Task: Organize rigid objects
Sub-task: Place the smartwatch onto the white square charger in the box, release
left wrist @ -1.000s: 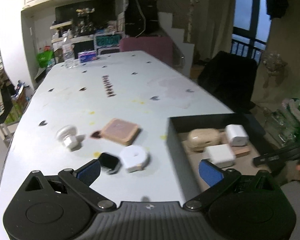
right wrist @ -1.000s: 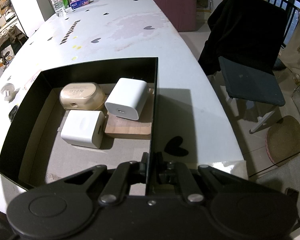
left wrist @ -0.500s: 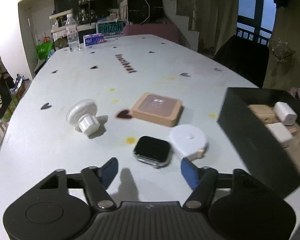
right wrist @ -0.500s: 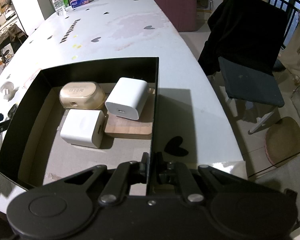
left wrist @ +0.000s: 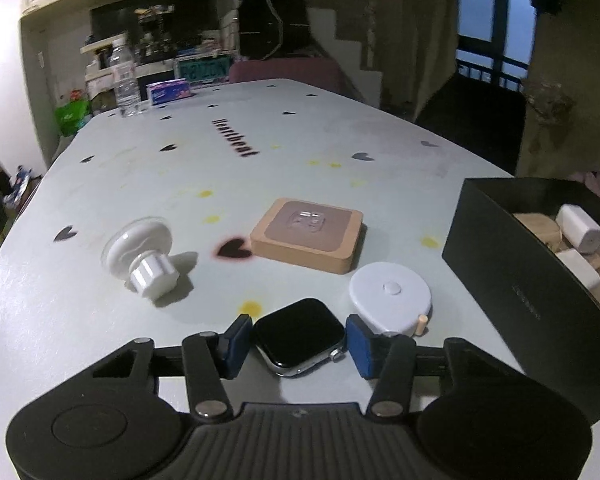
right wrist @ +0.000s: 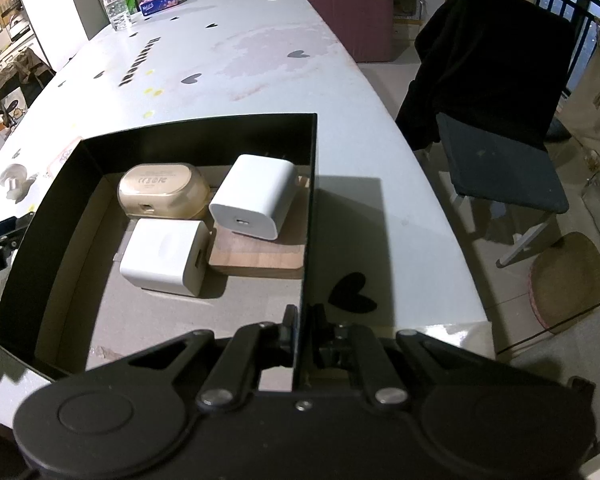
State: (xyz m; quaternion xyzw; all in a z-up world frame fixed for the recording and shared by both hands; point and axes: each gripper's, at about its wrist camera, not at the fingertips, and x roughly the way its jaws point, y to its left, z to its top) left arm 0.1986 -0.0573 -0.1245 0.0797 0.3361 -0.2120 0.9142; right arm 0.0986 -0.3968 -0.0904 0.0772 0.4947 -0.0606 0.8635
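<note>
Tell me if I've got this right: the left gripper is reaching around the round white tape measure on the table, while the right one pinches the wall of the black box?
Not quite. In the left wrist view the left gripper has the smartwatch between its closing jaws; the round white tape measure lies just beside it. The rest holds: the right gripper pinches the wall of the black box.

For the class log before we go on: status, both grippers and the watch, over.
Left gripper closing, fingers either side of watch on table. Right gripper shut on black box wall. White round case close beside right finger; otherwise clear.
</note>
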